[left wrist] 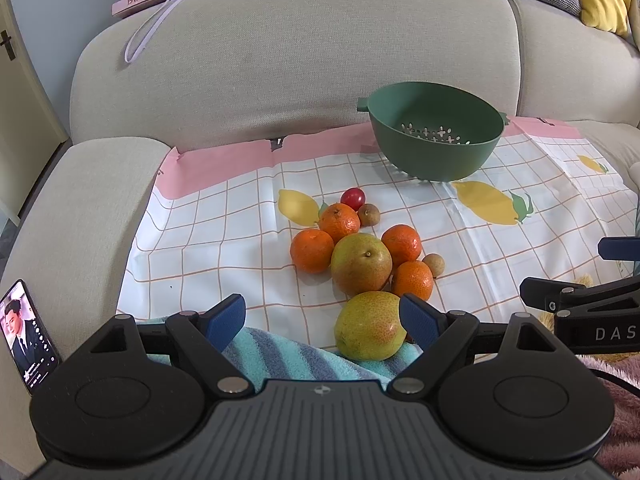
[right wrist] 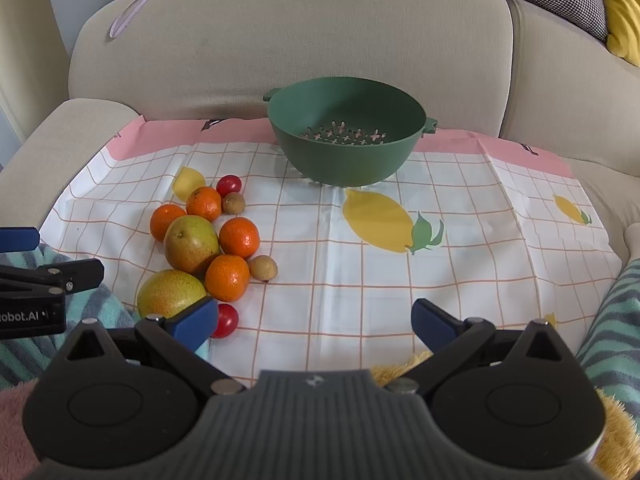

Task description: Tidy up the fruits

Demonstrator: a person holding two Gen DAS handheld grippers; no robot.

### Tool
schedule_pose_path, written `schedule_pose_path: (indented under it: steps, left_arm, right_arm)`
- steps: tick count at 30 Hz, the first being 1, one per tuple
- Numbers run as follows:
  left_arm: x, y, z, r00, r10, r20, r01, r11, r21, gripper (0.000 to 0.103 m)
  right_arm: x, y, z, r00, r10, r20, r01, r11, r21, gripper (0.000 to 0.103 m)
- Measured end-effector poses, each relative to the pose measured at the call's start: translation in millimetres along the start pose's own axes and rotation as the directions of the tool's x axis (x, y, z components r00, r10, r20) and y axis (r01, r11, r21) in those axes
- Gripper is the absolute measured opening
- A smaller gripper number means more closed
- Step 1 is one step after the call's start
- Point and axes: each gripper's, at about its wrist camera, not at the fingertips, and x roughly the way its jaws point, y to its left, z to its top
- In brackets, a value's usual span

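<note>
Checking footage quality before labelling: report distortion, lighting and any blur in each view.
Left wrist: strong fisheye bend, dark corners; even soft daylight, faint shadow under the colander; fruit sharp, left gripper slightly soft. Right wrist: same barrel curve on the sofa; mild sheen on the cloth; right gripper sharp enough.

I see a dark green colander [right wrist: 346, 136] on a white cloth [right wrist: 360, 280] gridded in thin orange lines, printed with yellow lemons and edged in pink. The four mandarins [right wrist: 239, 237] are bright orange, the two pears [left wrist: 361, 263] yellow-green blushed red-brown, the tomatoes [right wrist: 229, 185] red, and the two small round fruits [right wrist: 263, 267] tan. My grippers are black with blue pads [left wrist: 224, 322]. The sofa [right wrist: 280, 40] is beige. A towel [left wrist: 280, 352] near me is striped turquoise and grey-blue.
</note>
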Motion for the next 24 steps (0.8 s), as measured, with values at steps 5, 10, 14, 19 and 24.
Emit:
schedule_pose_path:
  steps: [5,10,14,19,24]
  left_arm:
    - [0,0,-1,1.000,-0.007,-0.001,0.007,1.000,-0.001,0.101]
    - [0,0,2,1.000,-0.027,0.013,0.027,1.000,0.014,0.089]
    - [5,1,3,0.997,-0.081,0.006,0.081,0.997,0.002,0.081]
    - [16,3,5,0.990,-0.140,-0.026,0.140,0.990,-0.004,0.073]
    - [31,9,11,0.982,-0.179,-0.066,0.178,0.984,-0.028,0.072]
  right_arm:
    - [3,-1,-1,1.000,0.003,-0.005,-0.003,1.000,0.007,0.099]
    - [6,-3,-6,0.998,0.045,0.039,-0.046,0.999,0.015,0.099]
    - [9,0,-6,0.995,0.077,0.070,-0.076,0.997,-0.009,0.091]
    - [23,2,-5,0.990,0.138,0.041,-0.137,0.990,-0.009,0.066]
    - [41,1,-3,0.975,0.224,0.002,-0.224,0.973,0.046,0.054]
